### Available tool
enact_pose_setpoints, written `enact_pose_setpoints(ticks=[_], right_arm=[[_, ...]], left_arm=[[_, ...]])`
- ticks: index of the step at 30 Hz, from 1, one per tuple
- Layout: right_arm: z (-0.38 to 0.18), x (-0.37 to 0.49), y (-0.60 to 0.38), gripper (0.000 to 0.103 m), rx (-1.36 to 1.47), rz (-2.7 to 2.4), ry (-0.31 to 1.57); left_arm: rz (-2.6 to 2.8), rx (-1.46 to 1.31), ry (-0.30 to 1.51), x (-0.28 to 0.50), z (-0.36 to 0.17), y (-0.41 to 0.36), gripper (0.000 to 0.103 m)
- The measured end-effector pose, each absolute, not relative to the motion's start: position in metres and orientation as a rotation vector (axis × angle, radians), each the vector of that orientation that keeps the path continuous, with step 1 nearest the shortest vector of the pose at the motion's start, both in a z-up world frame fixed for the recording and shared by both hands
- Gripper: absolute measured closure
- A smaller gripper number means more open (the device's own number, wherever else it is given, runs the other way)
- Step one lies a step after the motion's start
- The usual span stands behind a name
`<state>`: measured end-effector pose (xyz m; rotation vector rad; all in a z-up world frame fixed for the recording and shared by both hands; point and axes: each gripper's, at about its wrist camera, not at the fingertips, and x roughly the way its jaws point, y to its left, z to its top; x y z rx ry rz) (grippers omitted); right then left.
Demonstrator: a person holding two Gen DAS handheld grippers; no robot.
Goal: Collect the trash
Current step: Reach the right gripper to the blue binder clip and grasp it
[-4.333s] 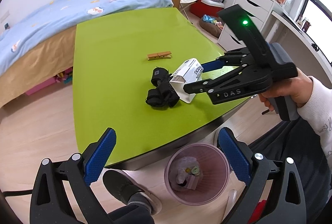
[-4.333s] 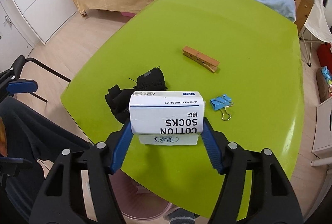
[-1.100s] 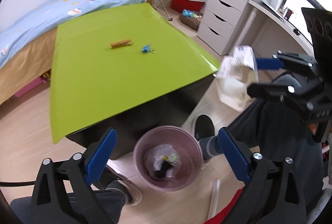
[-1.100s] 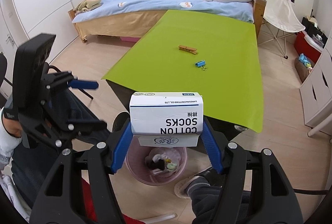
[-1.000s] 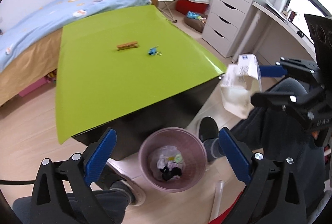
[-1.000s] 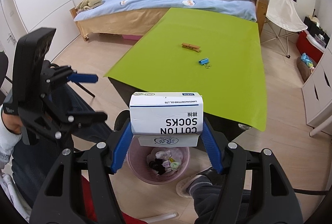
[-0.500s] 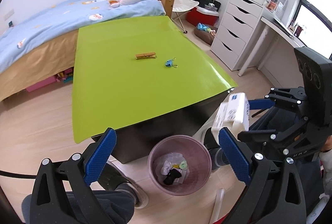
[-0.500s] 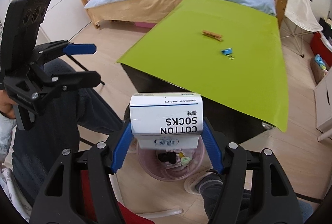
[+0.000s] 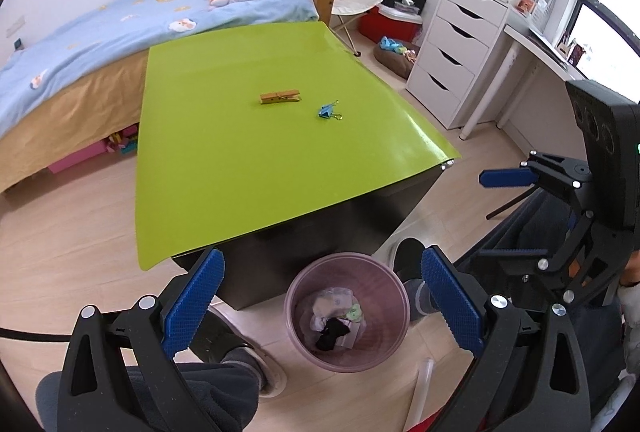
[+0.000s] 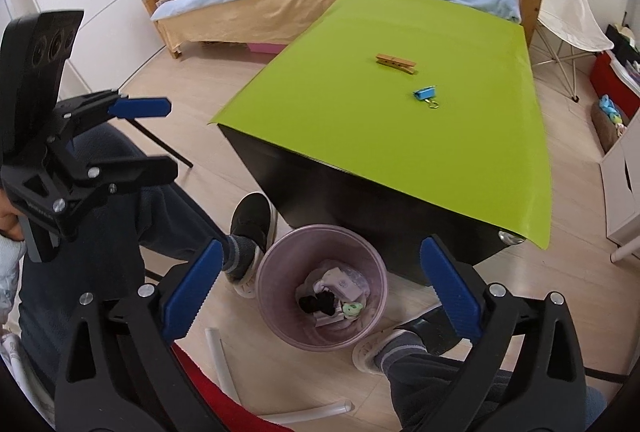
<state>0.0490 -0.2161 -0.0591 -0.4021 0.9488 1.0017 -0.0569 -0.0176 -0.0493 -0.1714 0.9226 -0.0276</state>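
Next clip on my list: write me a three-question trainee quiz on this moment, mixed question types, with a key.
1. True or false: the right gripper is clamped on a white box.
2. Multiple choice: which two items lie on the green table? A) a sock and a box B) a wooden clothespin and a blue binder clip C) a cup and a pen
3. Fill in: the pink bin stands on the ____, beside the table's near end.

Key
1. False. Its jaws are opening with nothing between them; the left gripper is open and empty too.
2. B
3. floor; trash already lies inside, including a white packet and something black.
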Motion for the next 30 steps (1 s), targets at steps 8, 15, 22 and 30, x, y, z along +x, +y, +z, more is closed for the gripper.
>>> enact_pose_setpoints(ticks=[8, 15, 22, 30], right_arm=[[-0.048, 0.076, -0.212, 0.005, -0.404, 0.973, 0.917], [-0.041, 0.112, -0.196, 0.005, -0.462, 0.969, 0.888], [-0.046, 0.156, -0.166, 0.005, -0.547, 0.977, 0.875], [-0.070, 0.204, -0.123, 0.005, -0.682, 1.044, 0.874]], left_arm=[[-0.036, -0.145, 0.924, -0.038, -0.048, -0.013, 0.008], [-0.045, -0.114, 0.914, -0.013, -0.042, -0.004, 0.008], [-0.049, -0.092, 0.911, 0.014, -0.039, 0.008, 0.008], [-0.042, -0.077, 0.930, 0.040, -0.045, 0.021, 0.008]])
